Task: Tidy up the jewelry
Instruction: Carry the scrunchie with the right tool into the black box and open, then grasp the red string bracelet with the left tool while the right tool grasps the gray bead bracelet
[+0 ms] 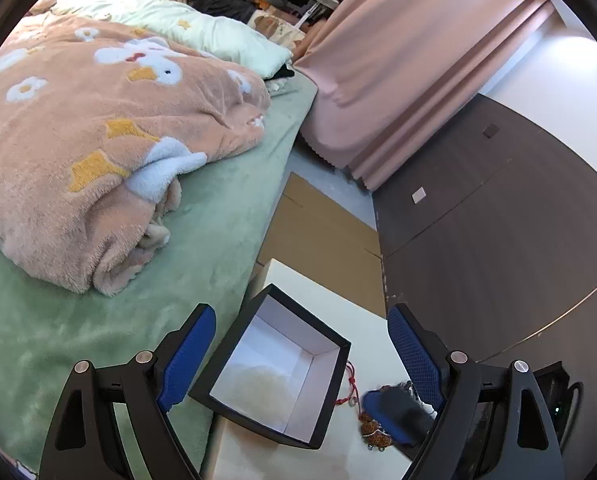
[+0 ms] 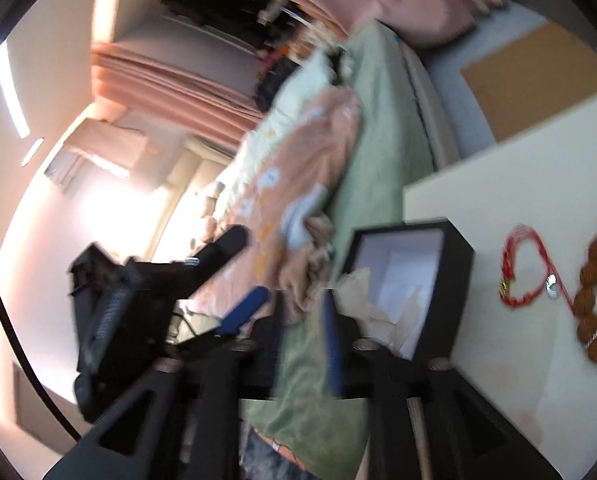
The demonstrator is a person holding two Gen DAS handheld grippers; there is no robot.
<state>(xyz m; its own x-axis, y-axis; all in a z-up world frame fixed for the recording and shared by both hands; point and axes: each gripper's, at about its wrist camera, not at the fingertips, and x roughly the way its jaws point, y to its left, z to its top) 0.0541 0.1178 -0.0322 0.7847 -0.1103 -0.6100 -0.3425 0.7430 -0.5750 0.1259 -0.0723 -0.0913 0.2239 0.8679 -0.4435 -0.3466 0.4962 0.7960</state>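
An open black box (image 1: 274, 372) with a white lining sits on a cream table (image 1: 330, 312) beside a bed (image 1: 202, 216), seen through the wide-spread fingers of the left gripper (image 1: 302, 360). The box lies between the two blue pads (image 1: 186, 356) without touching either, and the left gripper holds nothing. A pale crumpled wad (image 1: 258, 388) rests on the floor of the box.

To the right of the box on the table lie a red cord (image 1: 348, 380) and a string of brown beads (image 1: 374, 428); the cord is just beside the box wall, the beads a little further right and nearer. The tip of another blue-padded tool (image 1: 394, 412) lies over the beads.

The right wrist view is blurred. There the right gripper (image 2: 302, 320) points past the near left corner of the box (image 2: 438, 280), with a visible gap between its fingers and nothing seen between them; whether its right finger touches the box cannot be told. The red cord (image 2: 530, 264) and brown beads (image 2: 594, 292) lie at the far right on the table (image 2: 518, 168). The left gripper (image 2: 202, 280) appears at left.

A peach blanket (image 1: 98, 152) is heaped on the green bedding, with pink curtains (image 1: 410, 80) beyond.
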